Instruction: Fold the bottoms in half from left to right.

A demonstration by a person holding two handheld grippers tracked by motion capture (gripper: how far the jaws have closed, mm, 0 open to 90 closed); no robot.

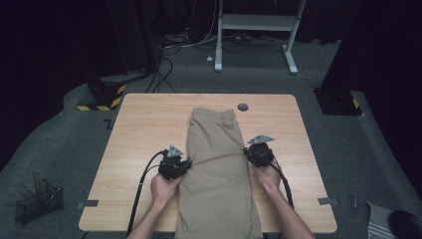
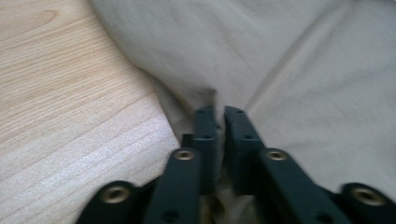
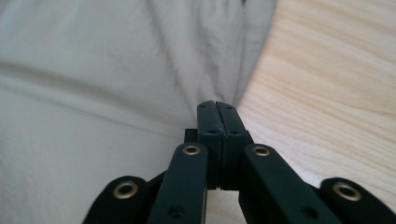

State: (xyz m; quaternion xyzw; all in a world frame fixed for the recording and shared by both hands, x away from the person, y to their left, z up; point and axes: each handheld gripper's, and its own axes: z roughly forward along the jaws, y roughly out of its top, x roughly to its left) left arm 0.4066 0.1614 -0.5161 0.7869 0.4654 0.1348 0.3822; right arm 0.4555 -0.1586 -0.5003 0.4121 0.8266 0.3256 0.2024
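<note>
High view: khaki trousers (image 1: 217,169) lie lengthwise on the worktop (image 1: 144,129). The gripper views show the left hand-held gripper (image 2: 219,112) and right hand-held gripper (image 3: 216,105) each clenched on opposite trouser edges.

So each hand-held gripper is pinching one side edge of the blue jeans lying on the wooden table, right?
Not quite: they are tan trousers, not blue jeans, as the high view shows. The rest holds: the left hand-held gripper and the right hand-held gripper each pinch one side edge of them, on the wooden table.
</note>
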